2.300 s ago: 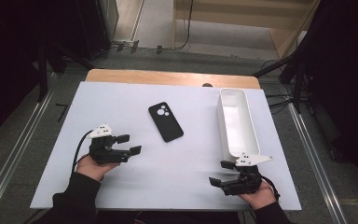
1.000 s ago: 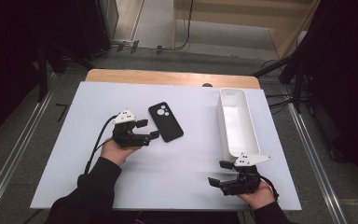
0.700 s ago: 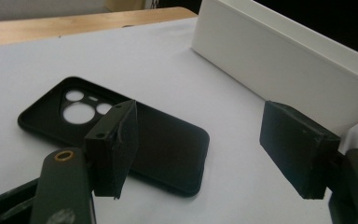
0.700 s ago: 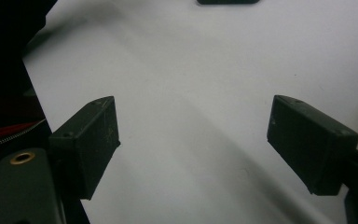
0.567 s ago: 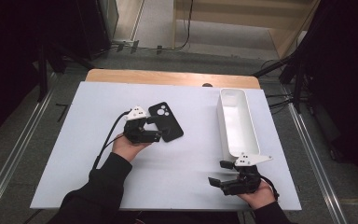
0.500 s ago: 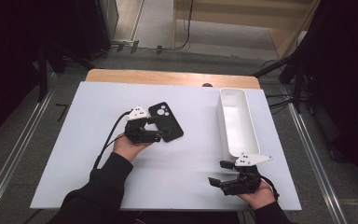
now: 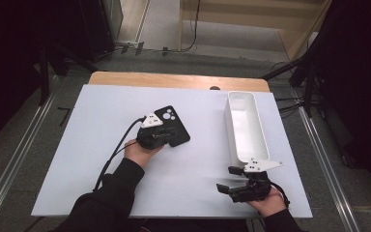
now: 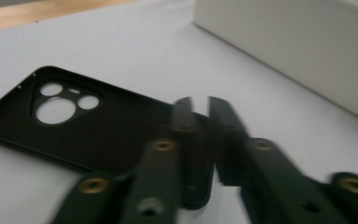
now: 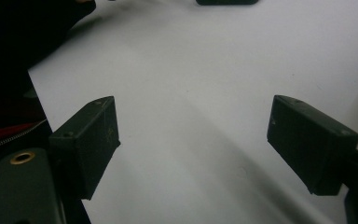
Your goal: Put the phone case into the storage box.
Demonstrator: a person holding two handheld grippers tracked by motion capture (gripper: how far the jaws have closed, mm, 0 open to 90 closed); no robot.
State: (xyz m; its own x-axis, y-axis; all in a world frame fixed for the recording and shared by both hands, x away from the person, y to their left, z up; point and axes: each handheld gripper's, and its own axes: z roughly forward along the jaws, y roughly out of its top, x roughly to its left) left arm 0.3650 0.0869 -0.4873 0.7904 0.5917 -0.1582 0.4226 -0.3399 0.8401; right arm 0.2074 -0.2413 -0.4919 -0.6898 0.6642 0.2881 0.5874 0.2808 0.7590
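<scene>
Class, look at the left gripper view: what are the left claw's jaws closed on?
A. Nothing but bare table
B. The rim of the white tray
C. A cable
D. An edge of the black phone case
D: the left claw has just closed its jaws over the near edge of the black phone case, well short of the white tray.

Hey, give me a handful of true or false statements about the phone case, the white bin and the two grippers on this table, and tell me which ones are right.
1. The left gripper has its jaws closed on an edge of the black phone case. True; they have just been closing.
2. The phone case lies inside the white bin. False: it lies on the white table, left of the bin.
3. The right gripper stands open with nothing between its jaws. True.
4. The white bin holds several items. False: it looks empty in the high view.
5. The phone case has round camera cutouts. True.
</scene>
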